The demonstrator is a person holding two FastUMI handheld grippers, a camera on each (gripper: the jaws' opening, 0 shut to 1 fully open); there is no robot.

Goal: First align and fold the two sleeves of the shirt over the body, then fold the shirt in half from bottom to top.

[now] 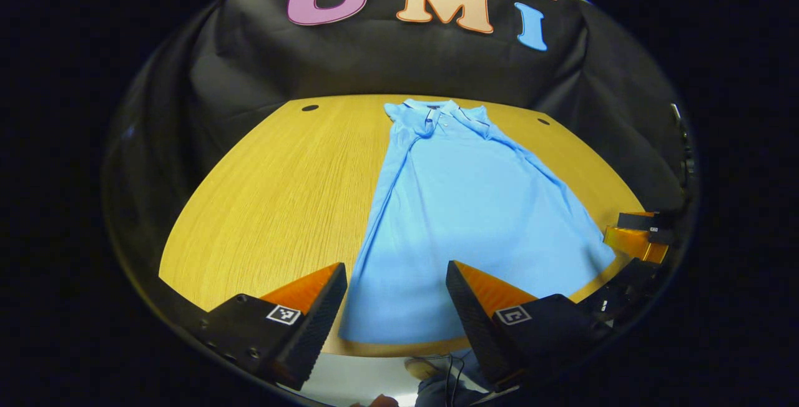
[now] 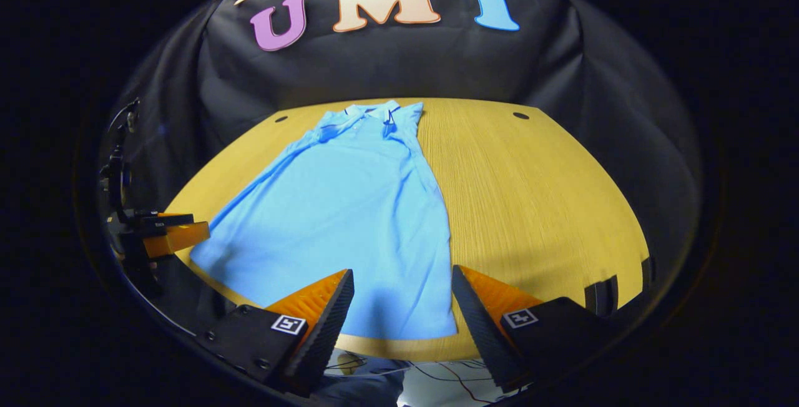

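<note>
A light blue polo shirt (image 1: pixel 462 207) lies flat on the wooden table (image 1: pixel 281 195), collar at the far end and hem along the near edge. Its sides run in creased lines up to the collar, with the sleeves folded in. My left gripper (image 1: pixel 396 276) is open above the hem's left corner, with nothing between its fingers. In the right gripper view the shirt (image 2: pixel 349 207) lies left of centre. My right gripper (image 2: pixel 402 279) is open above the hem's right corner. Each gripper also appears at the edge of the other's view, the right gripper (image 1: pixel 637 235) and the left gripper (image 2: pixel 168 235).
Bare table (image 2: pixel 530 195) stretches wide on both sides of the shirt. Small dark holes (image 1: pixel 309 108) (image 2: pixel 520 116) sit near the far corners. The black cloth wall rises right behind the table. Cables (image 2: pixel 449 372) lie on the floor below the near edge.
</note>
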